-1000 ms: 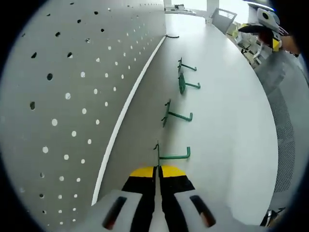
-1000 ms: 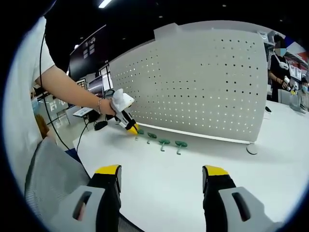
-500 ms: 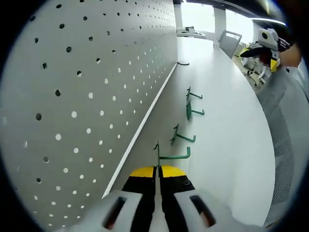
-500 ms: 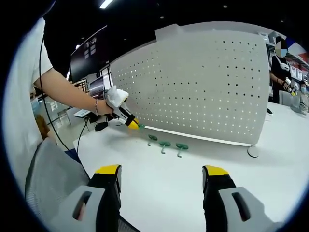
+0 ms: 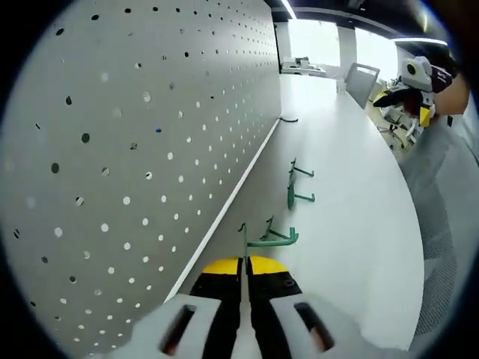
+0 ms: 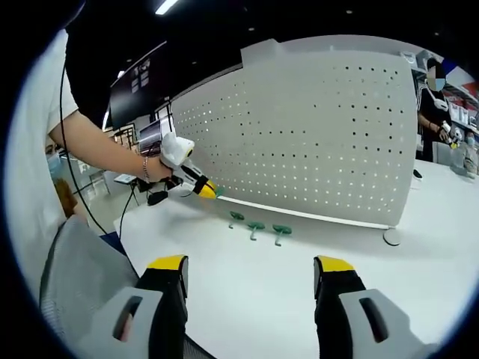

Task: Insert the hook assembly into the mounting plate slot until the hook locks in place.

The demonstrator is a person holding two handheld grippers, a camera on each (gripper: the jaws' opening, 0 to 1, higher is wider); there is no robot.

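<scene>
Left gripper (image 5: 245, 263): jaws pressed together on the flat end of a green hook (image 5: 267, 240); the hook's bent arm sticks out to the right of the yellow jaw tips.
Held hook, position: raised off the white table (image 5: 352, 194), near the lower part of the pegboard (image 5: 150, 112), not in any hole.
Same gripper, right gripper view (image 6: 206, 190): held in a person's hand (image 6: 157, 167), green tip pointing toward the board's left end (image 6: 299, 142).
Pegboard: pale grey, upright on the table, rows of small round holes.
Other hooks (image 5: 293, 183): three green ones lying in a row on the table just in front of the board; also in the right gripper view (image 6: 257, 224).
Right gripper (image 6: 251, 277): jaws spread wide, nothing between them, well apart from the hooks, over the table's near side (image 6: 247, 299).
</scene>
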